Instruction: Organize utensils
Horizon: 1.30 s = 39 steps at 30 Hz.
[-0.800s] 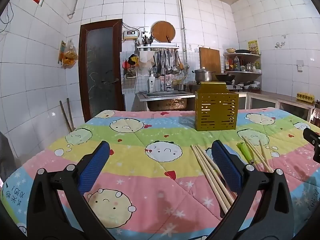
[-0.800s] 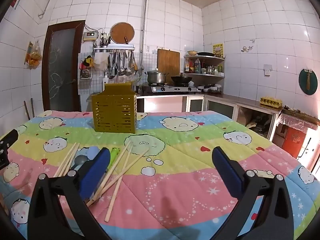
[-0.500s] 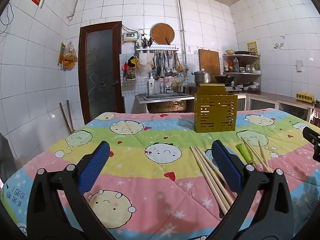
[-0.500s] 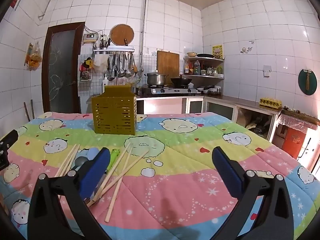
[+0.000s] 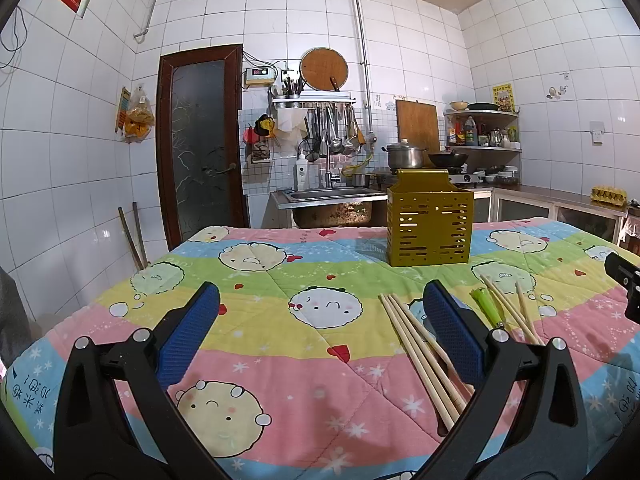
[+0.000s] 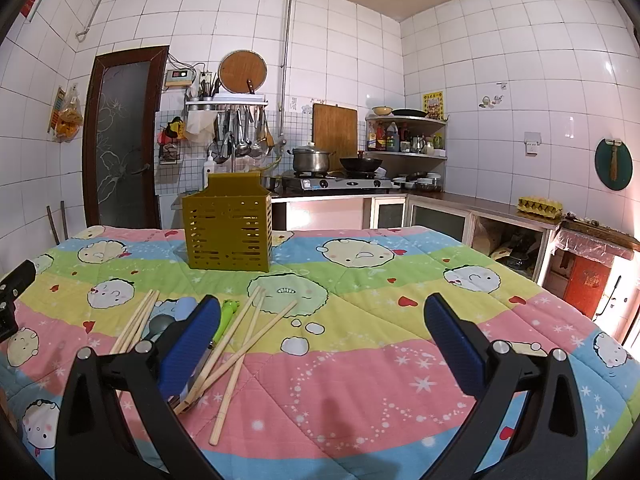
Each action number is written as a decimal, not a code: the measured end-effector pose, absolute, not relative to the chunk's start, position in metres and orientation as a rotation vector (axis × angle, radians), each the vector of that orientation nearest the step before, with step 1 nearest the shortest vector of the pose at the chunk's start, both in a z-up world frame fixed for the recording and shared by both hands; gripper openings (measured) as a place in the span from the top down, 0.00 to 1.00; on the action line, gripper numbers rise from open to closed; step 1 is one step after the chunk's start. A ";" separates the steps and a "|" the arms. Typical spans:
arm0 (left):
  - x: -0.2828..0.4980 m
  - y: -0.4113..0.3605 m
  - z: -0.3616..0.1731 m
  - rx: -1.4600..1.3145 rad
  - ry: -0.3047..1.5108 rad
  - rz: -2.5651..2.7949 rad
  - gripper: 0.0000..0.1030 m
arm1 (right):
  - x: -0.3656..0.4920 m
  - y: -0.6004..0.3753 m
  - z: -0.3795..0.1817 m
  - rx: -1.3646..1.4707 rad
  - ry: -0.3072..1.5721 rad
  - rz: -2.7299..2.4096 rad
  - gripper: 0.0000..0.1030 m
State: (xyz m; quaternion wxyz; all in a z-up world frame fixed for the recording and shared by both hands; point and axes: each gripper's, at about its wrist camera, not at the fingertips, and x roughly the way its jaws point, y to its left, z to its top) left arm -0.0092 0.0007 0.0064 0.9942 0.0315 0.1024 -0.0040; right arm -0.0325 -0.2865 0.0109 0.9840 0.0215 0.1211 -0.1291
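Observation:
A yellow slotted utensil holder (image 5: 429, 224) stands upright on the cartoon-print cloth; it also shows in the right wrist view (image 6: 228, 227). Several wooden chopsticks (image 5: 416, 352) lie loose in front of it, some partly under my left gripper's right finger. More chopsticks (image 6: 244, 340) and a green-handled utensil (image 6: 224, 318) lie by my right gripper's left finger, and a grey spoon (image 6: 160, 324) is partly hidden. My left gripper (image 5: 320, 328) is open and empty above the cloth. My right gripper (image 6: 322, 330) is open and empty.
The table's cloth (image 5: 280, 280) reaches to the far edge near a steel sink (image 5: 332, 200). A counter with a stove, pot and wok (image 6: 336, 176) runs along the back right. A brown door (image 5: 200, 140) is at the back left.
Both grippers have tilted or dropped slightly, so the holder sits a little higher in each view. Nothing on the table has moved.

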 end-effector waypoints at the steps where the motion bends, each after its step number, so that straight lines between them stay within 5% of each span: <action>1: -0.008 0.000 0.006 0.063 0.205 -0.008 0.05 | -0.033 -0.287 0.011 0.043 0.243 -0.259 0.04; 39: -0.006 -0.004 0.007 0.070 0.203 -0.012 0.05 | -0.034 -0.289 0.012 0.042 0.236 -0.260 0.04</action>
